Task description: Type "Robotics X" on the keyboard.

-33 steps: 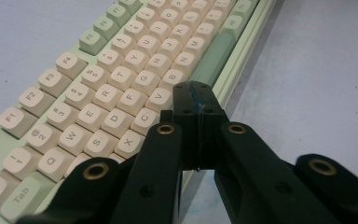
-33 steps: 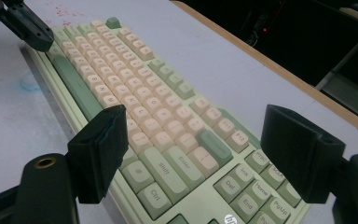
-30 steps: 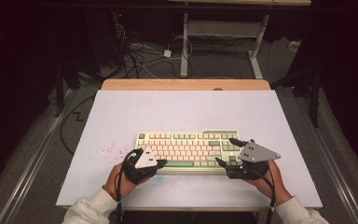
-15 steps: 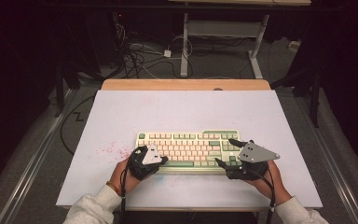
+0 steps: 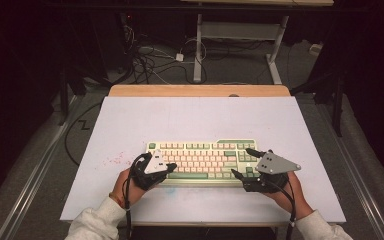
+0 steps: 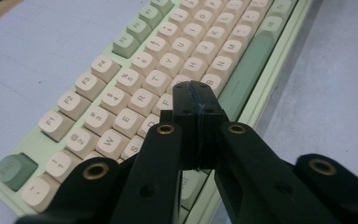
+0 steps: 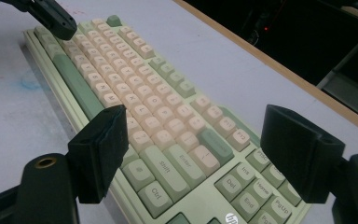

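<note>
Here, keyboard (image 5: 202,160) under both: left gripper (image 6: 196,100) jaws pressed together, right gripper (image 7: 200,154) jaws wide.

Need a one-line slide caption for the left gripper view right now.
Left tongs, shut with jaws together, poised over the letter keys of a green and cream keyboard on the white table.

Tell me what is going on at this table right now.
A person works a pale green keyboard with cream keys lying on the white table. The left gripper, jaws shut, points down over the letter keys near the space bar. The right gripper, jaws wide open, hovers over the keyboard's right end.
</note>
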